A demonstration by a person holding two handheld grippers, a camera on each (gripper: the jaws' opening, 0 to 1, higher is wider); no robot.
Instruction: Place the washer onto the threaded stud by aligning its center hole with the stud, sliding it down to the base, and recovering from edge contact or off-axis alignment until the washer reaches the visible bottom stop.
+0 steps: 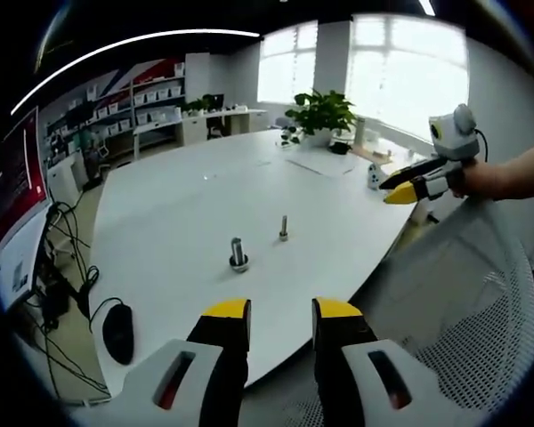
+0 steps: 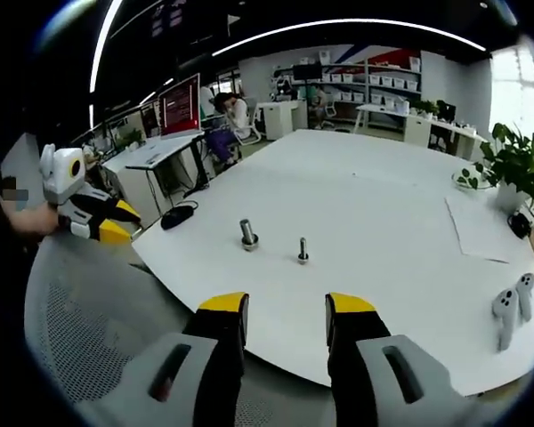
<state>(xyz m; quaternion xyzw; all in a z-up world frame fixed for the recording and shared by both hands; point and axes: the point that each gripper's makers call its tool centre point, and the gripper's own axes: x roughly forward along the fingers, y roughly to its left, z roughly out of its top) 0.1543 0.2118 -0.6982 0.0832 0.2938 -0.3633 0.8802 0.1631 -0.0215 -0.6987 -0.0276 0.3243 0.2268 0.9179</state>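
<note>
Left gripper view: your left claw (image 1: 282, 311) rides spread and empty at the near edge of the white bench (image 1: 187, 191). Ahead of it, slightly left of its centreline, stands a short post on a washer-like base (image 1: 238, 254); beyond, nearly straight ahead, stands the slimmer threaded stud (image 1: 284, 229). Both point straight up, long axes vertical. Your right claw (image 1: 408, 186) hangs off to the right, tips close together; whether it pinches anything cannot be told.

Right gripper view: your right claw (image 2: 287, 307) appears spread, nothing between its jaws. The stud (image 2: 303, 251) rises upright straight ahead, the base-mounted post (image 2: 248, 235) just left of it. Your left claw (image 2: 111, 224) hovers far left, off the bench (image 2: 383, 205). No loose washer can be made out; both claws look about equally distant from the stud.
</note>
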